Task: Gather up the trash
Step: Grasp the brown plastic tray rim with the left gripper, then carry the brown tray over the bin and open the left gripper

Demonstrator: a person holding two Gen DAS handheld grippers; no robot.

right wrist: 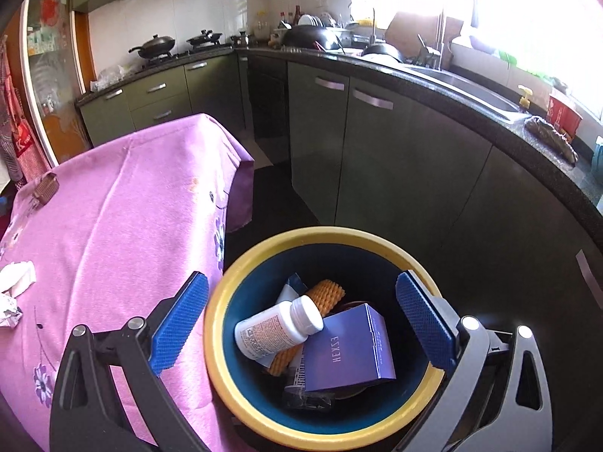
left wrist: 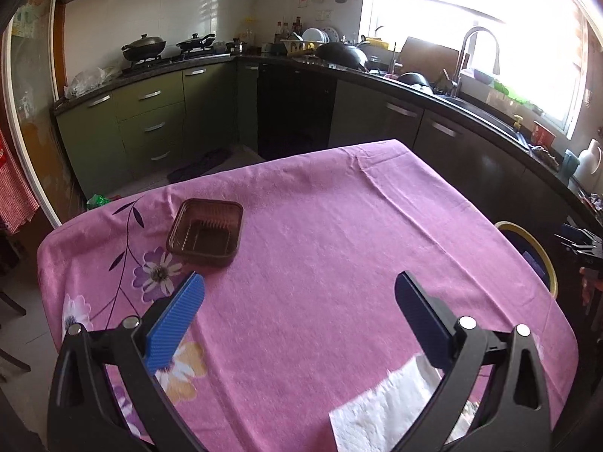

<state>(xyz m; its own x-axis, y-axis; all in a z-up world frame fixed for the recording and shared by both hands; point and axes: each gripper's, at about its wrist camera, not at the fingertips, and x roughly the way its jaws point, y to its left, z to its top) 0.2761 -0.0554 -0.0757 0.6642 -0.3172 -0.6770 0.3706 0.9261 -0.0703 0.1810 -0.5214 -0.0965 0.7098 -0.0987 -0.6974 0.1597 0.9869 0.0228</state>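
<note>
Nearest the left gripper point(left wrist: 299, 293), whose fingers stood wide apart and empty, a white paper napkin point(left wrist: 384, 410) lay on the pink-clothed desk point(left wrist: 320, 226), partly beneath the right finger. Farther on sat a brown plastic tray point(left wrist: 205, 231), well apart from the napkin. The right gripper point(right wrist: 301, 297), fingers also spread wide and holding nothing, hung over a yellow-rimmed bin point(right wrist: 215, 320) beside the desk; inside lay a white bottle point(right wrist: 279, 327), a purple box point(right wrist: 348, 346) and other rubbish. Likely next: lower the left fingers astride the napkin and pinch it clear of the cloth.
</note>
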